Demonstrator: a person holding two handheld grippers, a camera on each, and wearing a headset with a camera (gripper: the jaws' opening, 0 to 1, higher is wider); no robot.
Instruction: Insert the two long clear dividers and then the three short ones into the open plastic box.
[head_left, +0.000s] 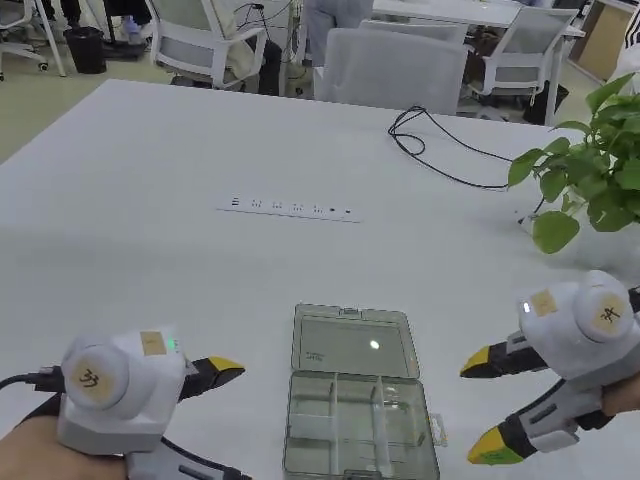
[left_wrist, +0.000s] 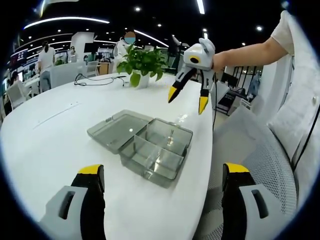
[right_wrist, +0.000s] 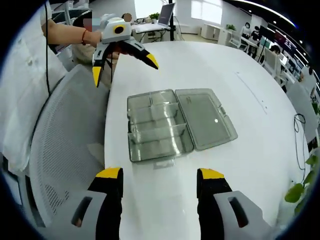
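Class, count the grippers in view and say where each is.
2. The left gripper is held left of the open plastic box, the right gripper right of it; none seems hidden.

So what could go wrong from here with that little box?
The box sits near the table edge, so a nudge from the left tool or right tool might push it off. A small clear piece beside the box is hard to see and could be missed.

Bare table (head_left: 130, 250) lies all round the open plastic box (head_left: 360, 430). Well apart stand a power strip (head_left: 288, 208) at eleven o'clock, a cable (head_left: 432, 150) at one, a plant (head_left: 590, 175) at two.
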